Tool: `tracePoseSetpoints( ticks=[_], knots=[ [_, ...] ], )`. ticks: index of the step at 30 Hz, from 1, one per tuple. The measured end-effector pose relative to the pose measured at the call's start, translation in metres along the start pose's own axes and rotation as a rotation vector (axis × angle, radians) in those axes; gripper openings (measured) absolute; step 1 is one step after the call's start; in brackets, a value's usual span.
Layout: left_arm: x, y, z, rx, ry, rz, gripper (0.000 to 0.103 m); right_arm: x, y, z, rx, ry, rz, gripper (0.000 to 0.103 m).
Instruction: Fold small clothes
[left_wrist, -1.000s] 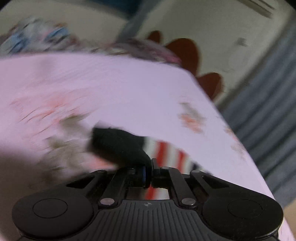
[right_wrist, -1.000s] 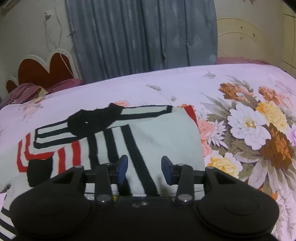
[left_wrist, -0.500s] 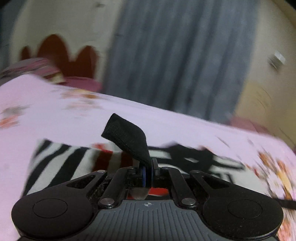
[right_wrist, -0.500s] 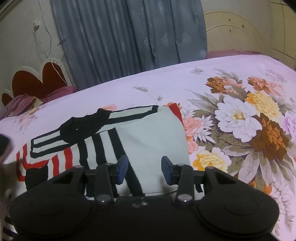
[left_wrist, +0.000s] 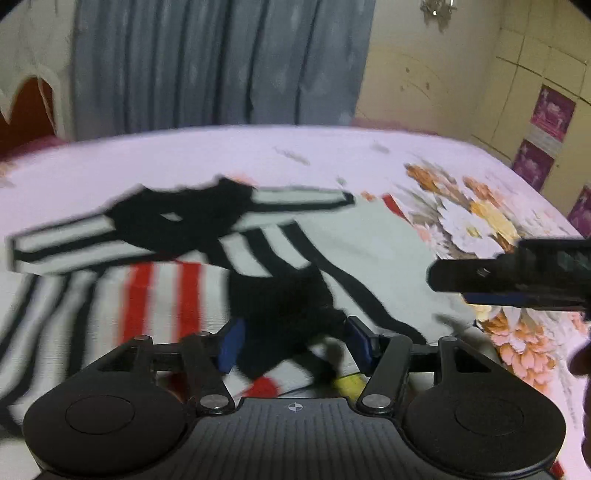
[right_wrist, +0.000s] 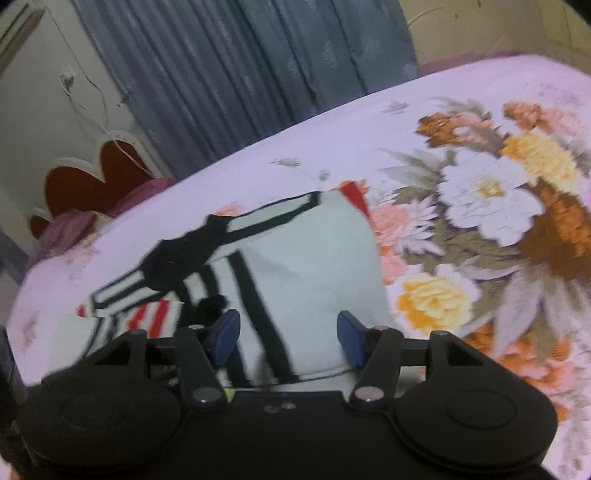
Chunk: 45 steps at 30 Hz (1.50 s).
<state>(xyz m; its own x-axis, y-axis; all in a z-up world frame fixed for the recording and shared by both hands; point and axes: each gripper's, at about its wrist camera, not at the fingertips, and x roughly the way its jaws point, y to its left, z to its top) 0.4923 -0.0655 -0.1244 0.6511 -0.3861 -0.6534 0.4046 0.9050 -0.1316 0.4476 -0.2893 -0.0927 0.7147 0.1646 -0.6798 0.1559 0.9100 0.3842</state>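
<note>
A small white sweater (left_wrist: 369, 251) with black and red stripes lies on the pink floral bedsheet (left_wrist: 221, 155). Its black sleeve cuff (left_wrist: 280, 306) lies folded across the body, between the jaws of my open left gripper (left_wrist: 293, 343), which no longer grips it. My right gripper (right_wrist: 288, 339) is open and empty, low over the sweater's white lower part (right_wrist: 314, 266). It also shows side-on at the right edge of the left wrist view (left_wrist: 509, 280).
Grey curtains (right_wrist: 240, 74) hang behind the bed. A red scalloped headboard (right_wrist: 88, 181) and a purple pillow (right_wrist: 66, 229) are at the far left. The bedsheet's large flower print (right_wrist: 498, 206) spreads right of the sweater.
My left gripper carried the black cuff over the sweater's body, then opened and let it go. My right gripper opened wider and tilted over the sweater.
</note>
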Motion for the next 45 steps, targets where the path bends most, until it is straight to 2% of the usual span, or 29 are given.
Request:
tracePoseSetpoints(
  ticks=[3,6,9,11,12,13,16,17,19,22,24,25,28,32,34,36,39,41,42,43,45],
  knots=[
    [-0.039,0.035,-0.006,-0.083,-0.069,0.057,0.059,0.013,0.004,0.003,0.046,0.032,0.072,0.057],
    [-0.075,0.083,-0.017,-0.148,-0.117,0.203,0.059,0.035,0.011,0.002,0.071,0.088,0.139,0.052],
    [-0.092,0.126,-0.03,-0.218,-0.113,0.295,0.059,0.06,0.025,-0.001,0.044,0.14,0.154,0.043],
    [-0.093,0.146,-0.036,-0.249,-0.109,0.326,0.058,0.073,0.032,-0.003,0.018,0.16,0.158,0.038],
    [-0.089,0.154,-0.036,-0.261,-0.104,0.331,0.048,0.077,0.037,-0.004,-0.006,0.163,0.141,0.032],
    [-0.084,0.159,-0.038,-0.274,-0.09,0.331,0.046,0.08,0.042,-0.004,-0.035,0.164,0.125,0.03],
    [-0.082,0.164,-0.043,-0.278,-0.081,0.328,0.045,0.083,0.052,-0.004,-0.126,0.162,0.102,0.008],
    [-0.08,0.162,-0.043,-0.272,-0.083,0.331,0.045,0.083,0.055,-0.003,-0.155,0.163,0.1,0.006],
    [-0.078,0.16,-0.043,-0.261,-0.09,0.325,0.045,0.073,0.063,0.0,-0.211,0.119,0.099,0.006],
    [-0.072,0.159,-0.044,-0.263,-0.096,0.309,0.046,0.04,0.07,0.01,-0.265,0.002,0.12,0.005],
    [-0.064,0.159,-0.045,-0.258,-0.078,0.298,0.046,0.024,0.066,0.012,-0.3,-0.054,0.081,0.005],
    [-0.061,0.159,-0.046,-0.255,-0.066,0.288,0.046,0.026,0.06,0.01,-0.308,-0.046,0.056,0.005],
    [-0.054,0.156,-0.05,-0.233,-0.047,0.285,0.046,0.051,0.039,0.003,-0.263,0.062,0.022,0.005],
    [-0.059,0.161,-0.049,-0.246,-0.054,0.268,0.046,0.059,0.032,-0.004,-0.229,0.079,0.017,0.006],
    [-0.074,0.166,-0.051,-0.292,-0.122,0.26,0.046,0.058,0.032,-0.004,-0.23,0.08,0.018,0.006],
    [-0.091,0.172,-0.057,-0.328,-0.177,0.284,0.046,0.059,0.034,-0.005,-0.234,0.082,0.02,0.006],
    [-0.103,0.169,-0.065,-0.332,-0.203,0.26,0.046,0.063,0.033,-0.004,-0.24,0.091,0.016,0.01],
    [-0.096,0.158,-0.067,-0.272,-0.153,0.26,0.046,0.06,0.033,-0.003,-0.234,0.079,-0.007,0.019],
    [-0.087,0.154,-0.07,-0.246,-0.101,0.277,0.045,0.054,0.034,-0.002,-0.23,0.041,-0.03,0.025],
    [-0.078,0.151,-0.073,-0.228,-0.058,0.286,0.045,0.048,0.035,-0.002,-0.225,0.007,-0.045,0.026],
    [-0.074,0.145,-0.074,-0.204,-0.068,0.309,0.046,0.043,0.034,-0.005,-0.198,-0.003,-0.019,0.023]
  ],
)
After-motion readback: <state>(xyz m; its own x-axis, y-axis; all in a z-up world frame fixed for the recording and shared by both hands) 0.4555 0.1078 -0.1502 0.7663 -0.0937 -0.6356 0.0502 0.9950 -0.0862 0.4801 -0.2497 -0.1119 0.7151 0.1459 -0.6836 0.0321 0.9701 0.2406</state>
